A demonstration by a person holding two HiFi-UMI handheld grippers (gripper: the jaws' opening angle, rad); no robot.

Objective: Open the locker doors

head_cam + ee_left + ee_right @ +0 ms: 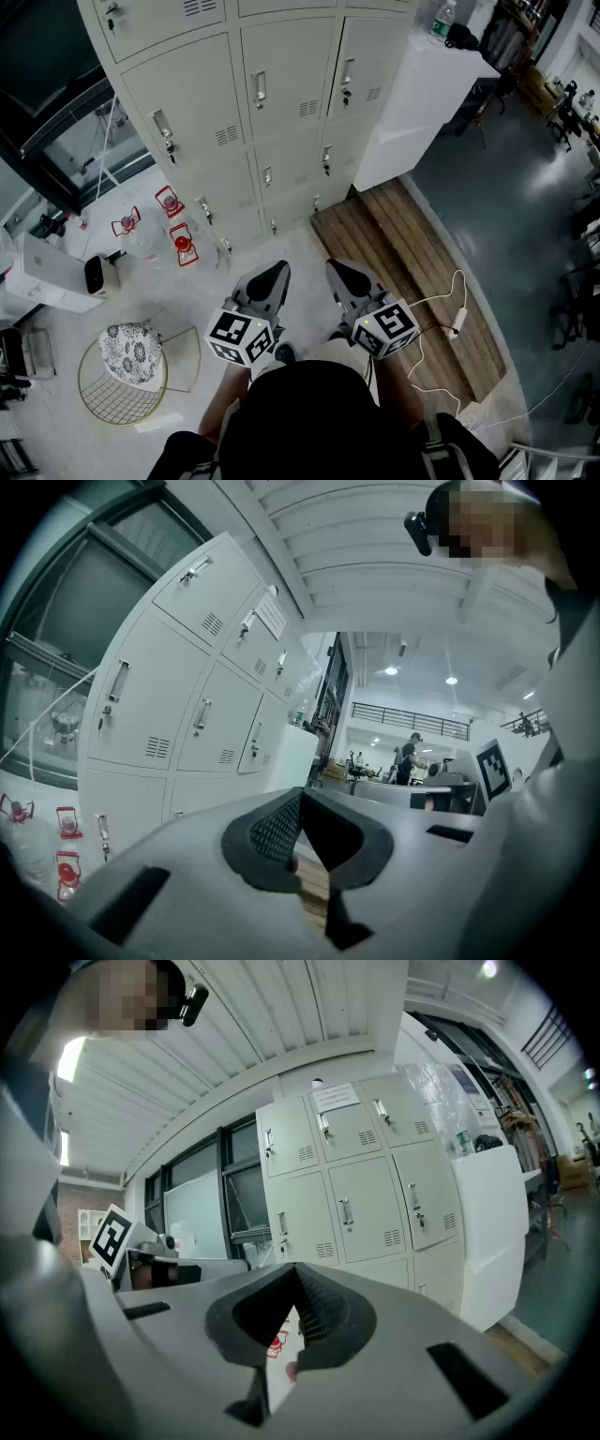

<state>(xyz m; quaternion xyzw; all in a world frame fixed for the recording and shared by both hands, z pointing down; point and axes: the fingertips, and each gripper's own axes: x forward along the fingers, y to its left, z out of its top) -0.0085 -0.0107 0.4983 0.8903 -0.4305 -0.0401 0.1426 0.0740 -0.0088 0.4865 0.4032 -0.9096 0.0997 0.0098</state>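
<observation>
Locker doors (286, 84): all closed, ahead of both grippers, well apart. Left gripper (272, 277), right gripper (342, 274): clenched, empty, side by side short of lockers. Risks: clenched jaws skidding off slim handle (259, 89); red lanterns (183, 246) at lockers' foot kicked on approach.

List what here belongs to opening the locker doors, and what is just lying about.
For the job:
lockers
door handles
left gripper, shut and empty
right gripper, shut and empty

Lying about:
wire stool
small red-framed items
white cabinet with a bottle on top
white corded block on the wooden platform
</observation>
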